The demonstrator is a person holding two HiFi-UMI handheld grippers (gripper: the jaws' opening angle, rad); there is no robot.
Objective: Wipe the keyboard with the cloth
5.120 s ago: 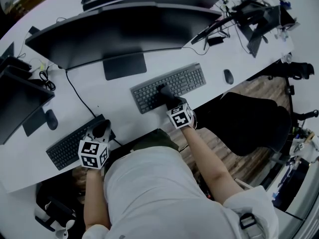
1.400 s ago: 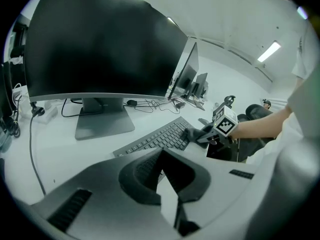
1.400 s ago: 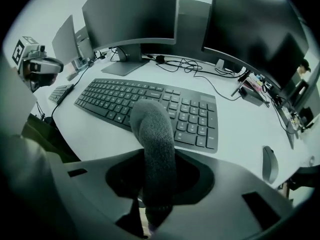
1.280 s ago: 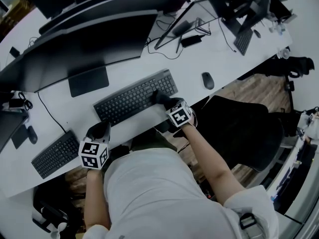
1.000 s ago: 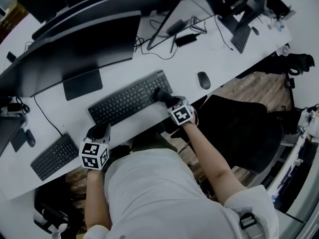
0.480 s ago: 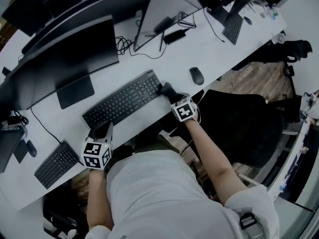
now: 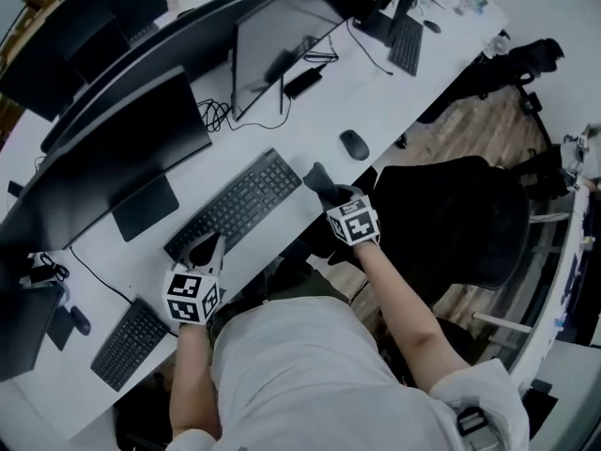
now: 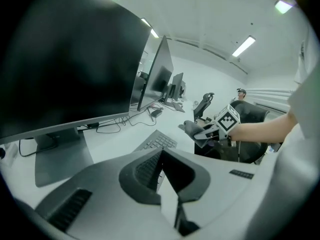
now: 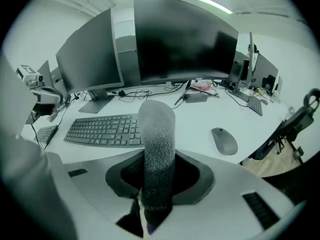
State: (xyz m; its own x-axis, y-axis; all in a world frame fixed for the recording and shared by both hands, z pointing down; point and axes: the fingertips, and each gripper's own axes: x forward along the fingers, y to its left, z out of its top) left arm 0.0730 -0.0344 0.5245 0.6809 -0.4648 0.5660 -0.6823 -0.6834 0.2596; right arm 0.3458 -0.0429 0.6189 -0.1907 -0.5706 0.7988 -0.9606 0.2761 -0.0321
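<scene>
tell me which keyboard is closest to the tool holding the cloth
The dark keyboard in front of the big monitor, left of the mouse. The right tool holds the cloth past its right end; the other two keyboards lie farther off.

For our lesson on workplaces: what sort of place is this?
Probably an open-plan office: one long white desk carrying a row of monitors, a keyboard and mouse, with a black office chair alongside.

White shirt [image 7: 310, 374]; grey left gripper [image 7: 207, 247], right gripper [image 7: 321, 181], black-and-white marker cubes [image 7: 192, 297]
</scene>
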